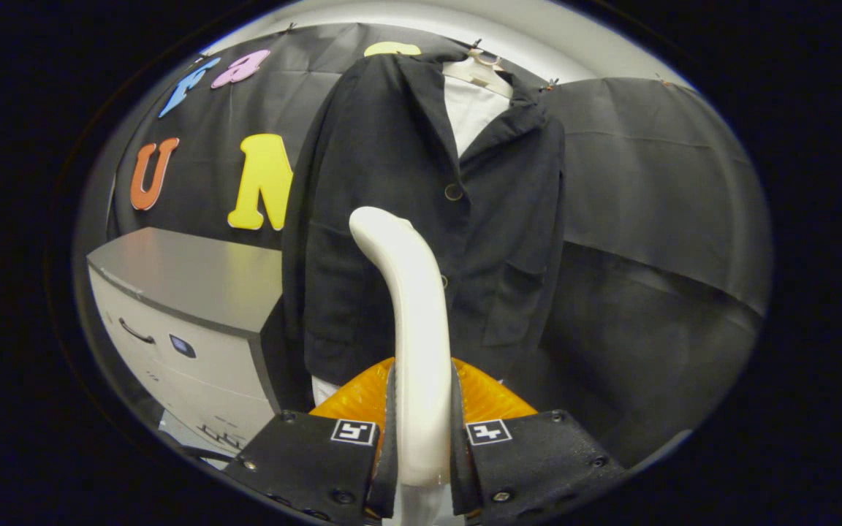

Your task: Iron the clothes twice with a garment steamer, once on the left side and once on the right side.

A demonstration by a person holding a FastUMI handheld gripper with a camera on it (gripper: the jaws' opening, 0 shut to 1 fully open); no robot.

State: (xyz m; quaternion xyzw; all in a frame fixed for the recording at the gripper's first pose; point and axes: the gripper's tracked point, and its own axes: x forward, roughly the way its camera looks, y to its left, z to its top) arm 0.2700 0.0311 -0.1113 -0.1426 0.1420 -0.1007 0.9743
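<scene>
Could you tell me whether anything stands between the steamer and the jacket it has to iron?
Nothing visible does. The tongs are shut on the steamer, whose head rises just ahead of them, in front of the hanging jacket. The cabinet stands off to the side.

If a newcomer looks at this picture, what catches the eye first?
First comes the white garment steamer, rising upright between the fingers of the claw, which is shut on it. Just beyond it hangs a dark jacket on a hanger against the booth wall. Left of the jacket stands a grey cabinet.
</scene>
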